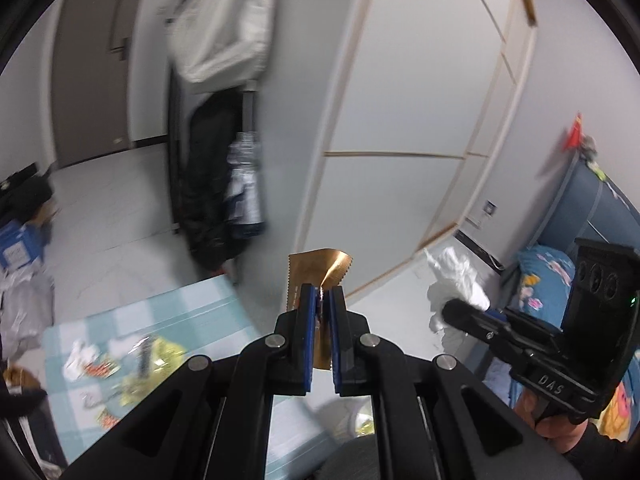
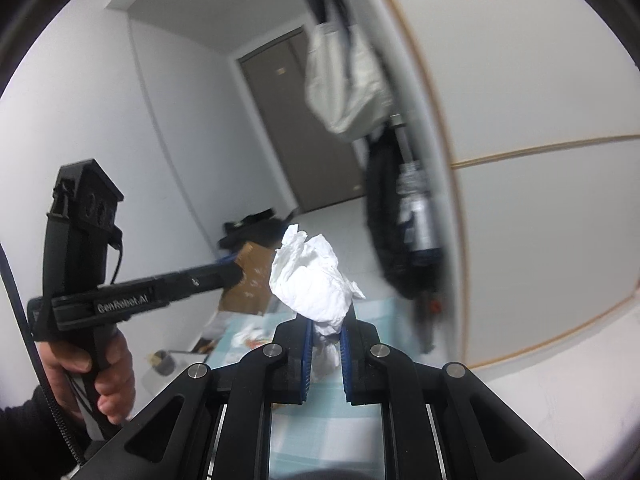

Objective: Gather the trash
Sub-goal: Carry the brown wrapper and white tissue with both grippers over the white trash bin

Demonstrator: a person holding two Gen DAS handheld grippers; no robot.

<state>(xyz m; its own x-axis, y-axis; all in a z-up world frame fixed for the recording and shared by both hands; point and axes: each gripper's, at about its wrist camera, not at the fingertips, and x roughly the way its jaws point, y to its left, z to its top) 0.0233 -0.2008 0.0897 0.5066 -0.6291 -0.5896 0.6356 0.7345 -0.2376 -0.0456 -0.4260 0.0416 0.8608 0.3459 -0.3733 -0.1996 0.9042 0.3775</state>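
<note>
Air surrounds both loads above the tabletop [image 1: 192, 312]: left hand-held gripper [image 1: 321, 300] pinches a gold wrapper [image 1: 316, 268], right hand-held gripper [image 2: 328, 332] clamps crumpled tissue [image 2: 312, 276].

Black tongs [image 1: 322, 292], blue pads [image 2: 307, 344], silver screws, dark sleeve

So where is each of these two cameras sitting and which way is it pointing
Left wrist: on the left tongs, facing a white wardrobe; they pinch a gold wrapper; right tongs and hand show.
Right wrist: on the right tongs, facing a brown door; they pinch a white tissue; left hand shows.
Shared: tissue, hanging clothes, checked table.
</note>
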